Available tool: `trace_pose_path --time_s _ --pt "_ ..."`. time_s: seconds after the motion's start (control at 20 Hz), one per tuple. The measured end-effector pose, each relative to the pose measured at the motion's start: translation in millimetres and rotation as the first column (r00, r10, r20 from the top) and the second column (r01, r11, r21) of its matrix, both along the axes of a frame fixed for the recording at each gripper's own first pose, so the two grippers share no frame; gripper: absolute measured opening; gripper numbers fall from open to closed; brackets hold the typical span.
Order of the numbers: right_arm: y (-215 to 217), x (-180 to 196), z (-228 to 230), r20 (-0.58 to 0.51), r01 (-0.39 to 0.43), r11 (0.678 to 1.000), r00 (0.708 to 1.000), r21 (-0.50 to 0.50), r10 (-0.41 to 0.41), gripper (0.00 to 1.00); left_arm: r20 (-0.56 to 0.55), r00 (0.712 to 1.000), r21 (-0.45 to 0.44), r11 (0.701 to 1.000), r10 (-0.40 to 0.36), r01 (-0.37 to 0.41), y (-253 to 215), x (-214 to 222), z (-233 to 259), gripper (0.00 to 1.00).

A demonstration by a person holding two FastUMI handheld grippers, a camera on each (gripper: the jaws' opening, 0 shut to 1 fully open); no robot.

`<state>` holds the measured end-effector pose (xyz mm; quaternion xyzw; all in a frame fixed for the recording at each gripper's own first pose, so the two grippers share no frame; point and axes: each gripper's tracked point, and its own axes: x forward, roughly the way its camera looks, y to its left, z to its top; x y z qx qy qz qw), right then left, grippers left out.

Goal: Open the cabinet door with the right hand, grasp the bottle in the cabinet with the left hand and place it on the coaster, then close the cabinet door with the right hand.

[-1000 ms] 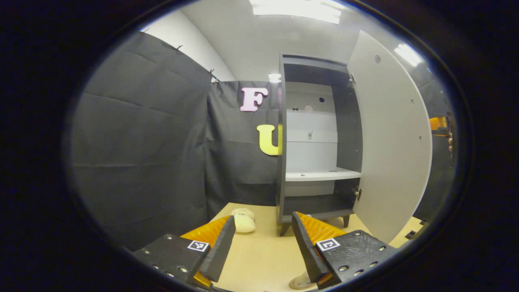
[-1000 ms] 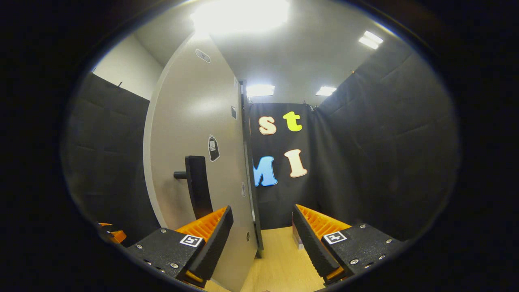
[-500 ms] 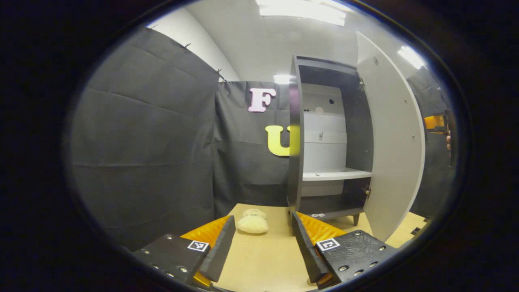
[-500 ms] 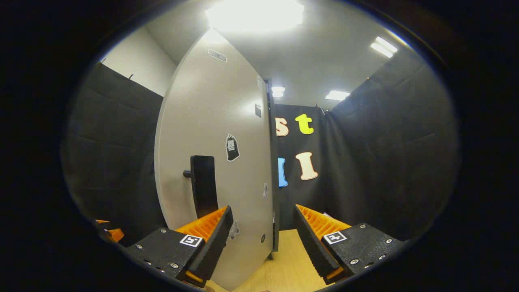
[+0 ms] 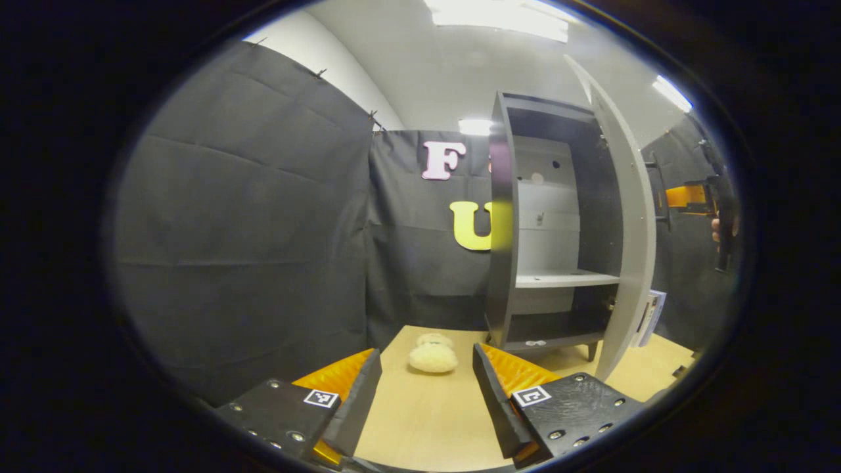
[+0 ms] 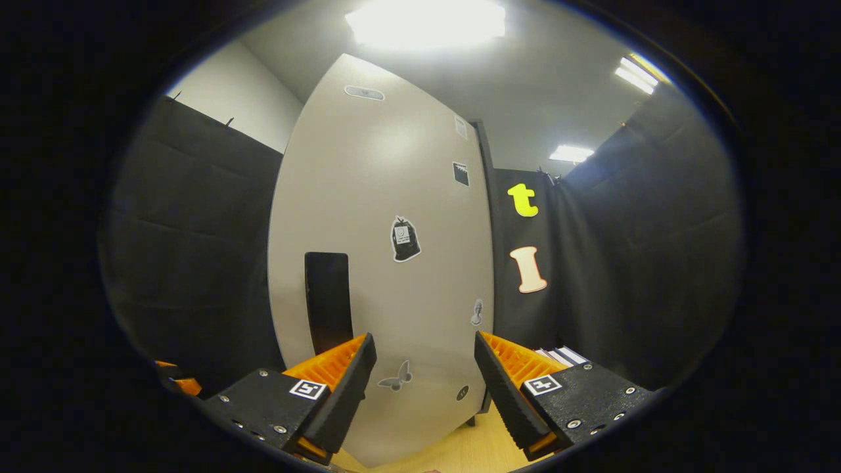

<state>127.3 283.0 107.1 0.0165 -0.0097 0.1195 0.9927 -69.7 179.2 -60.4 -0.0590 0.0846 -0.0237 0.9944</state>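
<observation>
In the left gripper view the dark cabinet stands at the back of the wooden table, its pale door partly swung out and seen almost edge-on. A white shelf crosses the inside. My left gripper is open low over the table, well short of the cabinet. In the right gripper view the door's outer face is close ahead, with its black handle just above the left finger. My right gripper is open and holds nothing. It appears, with the hand holding it, beyond the door as the right gripper.
A cream plush toy lies on the table left of the cabinet's foot. A small white item sits on the cabinet floor. Stacked books lie right of the door, also seen as books. Black cloth walls enclose the booth.
The door has swung toward the cabinet, from wide open to nearly edge-on in the left gripper view. The right gripper now faces its outer side squarely. Both grippers stayed open.
</observation>
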Motion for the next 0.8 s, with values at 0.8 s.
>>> trace_pose_path --time_s 0.8 --pt "50 35 -18 -0.016 -0.063 0.998 0.998 -0.026 0.062 0.95 -0.054 0.998 0.008 1.000 0.020 -0.020 8 0 -1 0.86"
